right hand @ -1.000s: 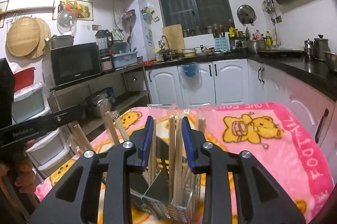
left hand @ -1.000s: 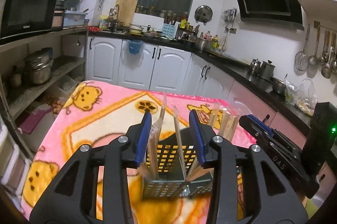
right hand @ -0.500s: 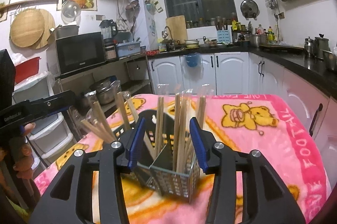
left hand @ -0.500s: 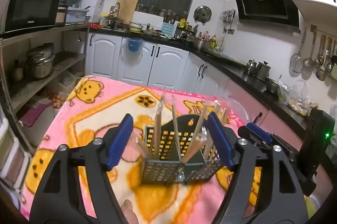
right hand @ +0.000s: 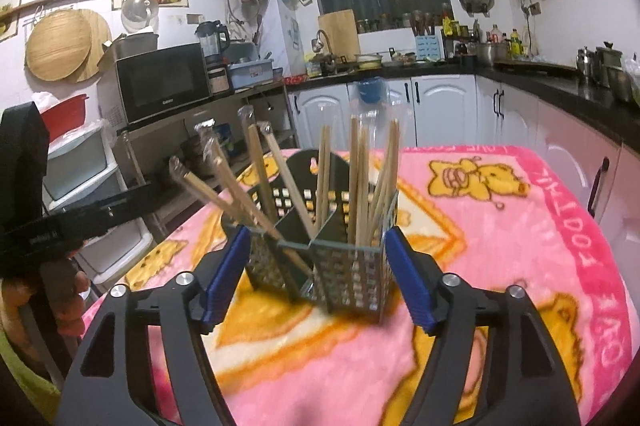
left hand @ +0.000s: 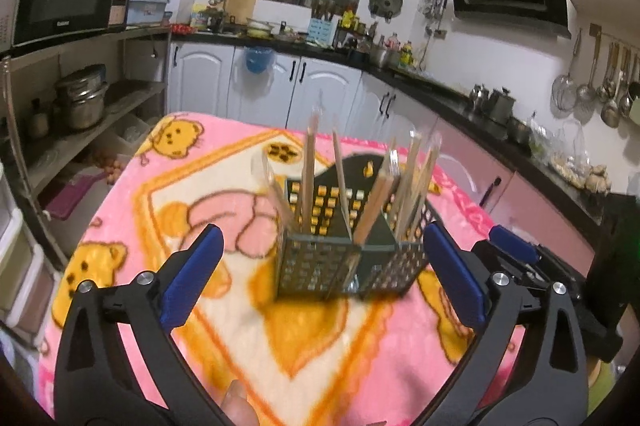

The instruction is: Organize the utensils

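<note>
On the pink bear-print blanket [left hand: 132, 194] that covers the table, you have the perforated utensil caddy [left hand: 320, 266] standing upright near the middle, just beyond both sets of fingertips. Your left gripper [left hand: 324, 282] has its jaws opening, spread wide to either side of the caddy; its blue pads [left hand: 192, 278] touch nothing. Your right gripper [right hand: 316, 278] also has its jaws opening; the caddy [right hand: 352, 278] sits in the gap between the pads, and no pad presses on it. The caddy is split into compartments. Wooden chopsticks [right hand: 360, 178], some in clear sleeves, stand nearly upright in the right compartment of the right wrist view. More chopsticks [right hand: 240, 186] lean out to the left from the left compartment. At the far left of that view, your hand [right hand: 64, 286] holds the left gripper's body.
</note>
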Demonstrator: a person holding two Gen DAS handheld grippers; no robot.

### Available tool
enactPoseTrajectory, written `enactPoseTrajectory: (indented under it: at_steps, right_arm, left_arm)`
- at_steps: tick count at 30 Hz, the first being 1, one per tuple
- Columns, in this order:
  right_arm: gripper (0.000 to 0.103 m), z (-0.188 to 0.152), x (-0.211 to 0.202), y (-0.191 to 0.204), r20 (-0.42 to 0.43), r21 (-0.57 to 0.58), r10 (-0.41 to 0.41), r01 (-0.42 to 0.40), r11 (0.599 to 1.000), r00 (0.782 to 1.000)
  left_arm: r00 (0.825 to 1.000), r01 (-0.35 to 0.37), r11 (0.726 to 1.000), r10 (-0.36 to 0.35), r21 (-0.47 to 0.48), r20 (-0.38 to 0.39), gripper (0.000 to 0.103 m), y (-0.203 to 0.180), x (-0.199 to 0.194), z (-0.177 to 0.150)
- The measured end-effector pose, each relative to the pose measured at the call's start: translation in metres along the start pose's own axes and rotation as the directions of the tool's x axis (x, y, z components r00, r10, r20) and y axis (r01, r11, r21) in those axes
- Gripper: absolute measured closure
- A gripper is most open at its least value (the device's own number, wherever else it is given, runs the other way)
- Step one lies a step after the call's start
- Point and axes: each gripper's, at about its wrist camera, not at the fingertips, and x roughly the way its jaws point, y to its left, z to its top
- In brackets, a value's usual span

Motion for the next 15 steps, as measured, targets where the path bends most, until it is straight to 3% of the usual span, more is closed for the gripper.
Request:
enactPoseTrajectory:
  at_steps: [9, 15]
  right_arm:
    - [0.023, -0.023, -0.012, 0.005, -0.038, 0.006, -0.010, 0.011, 1.000, 0.999]
    - [0.018, -0.040, -0.016, 0.002, -0.062, 0.015, -0.032, 0.033, 0.999, 0.998]
  left_arm:
    - [0.999, -0.002, 1.000, 0.003, 0.007, -0.053, 0.011, -0.002, 0.001, -0.030]
    - [0.999, -0.019, 0.999, 0.020, 0.026, -0.046, 0.011, -0.008, -0.002, -0.046]
